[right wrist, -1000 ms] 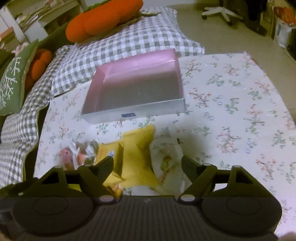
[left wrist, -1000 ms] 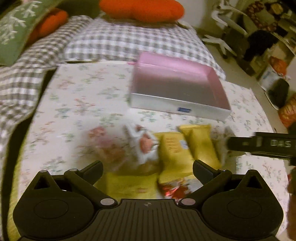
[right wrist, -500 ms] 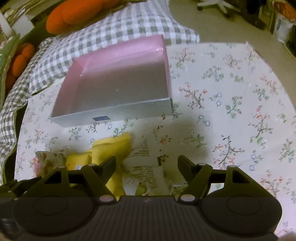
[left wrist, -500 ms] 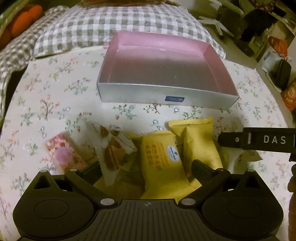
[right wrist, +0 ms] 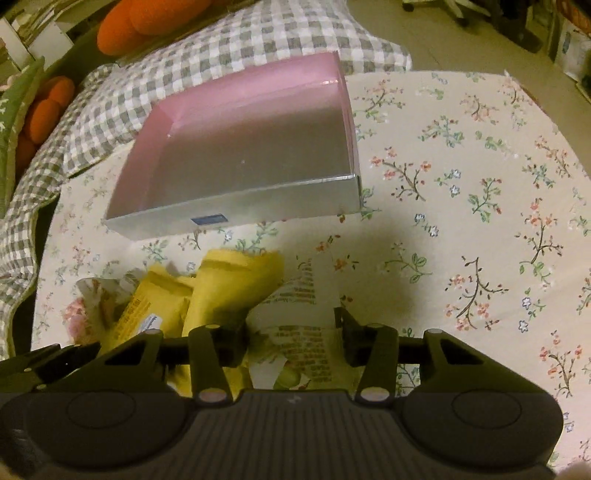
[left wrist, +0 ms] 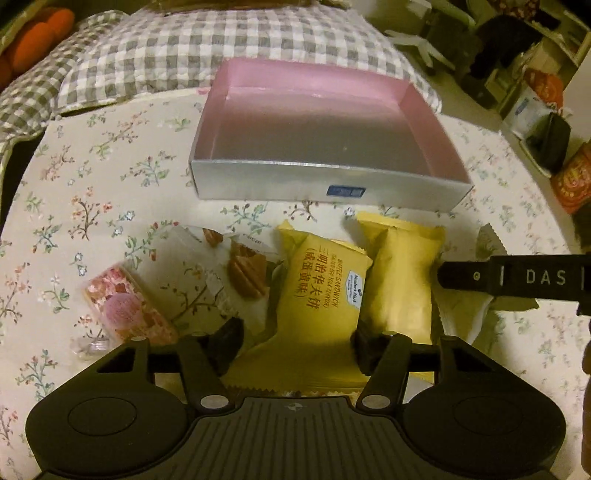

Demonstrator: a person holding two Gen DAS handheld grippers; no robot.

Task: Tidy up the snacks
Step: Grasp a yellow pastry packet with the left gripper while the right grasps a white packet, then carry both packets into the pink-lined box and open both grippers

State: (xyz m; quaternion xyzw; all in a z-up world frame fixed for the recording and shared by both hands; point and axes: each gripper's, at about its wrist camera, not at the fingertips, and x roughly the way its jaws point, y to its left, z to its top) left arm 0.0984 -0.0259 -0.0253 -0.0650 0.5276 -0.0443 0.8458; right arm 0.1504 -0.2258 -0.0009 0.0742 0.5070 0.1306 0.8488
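Note:
Several snack packets lie in a row on the floral cloth in front of an empty silver box with a pink inside. My left gripper points down over the yellow waffle packet. Its jaws are closing and the pads touch the packet's side edges. My right gripper is closing on a white printed packet, pads at its edges. A second yellow packet lies between the two. A white cookie packet and a pink packet lie further left.
A grey checked cushion lies behind the box, with orange pillows beyond it. The floral cloth stretches to the right of the box. Bags and furniture stand on the floor at the far right.
Both grippers sank closer to the snacks and their jaws narrowed: the left around the yellow waffle packet, the right around the white printed packet.

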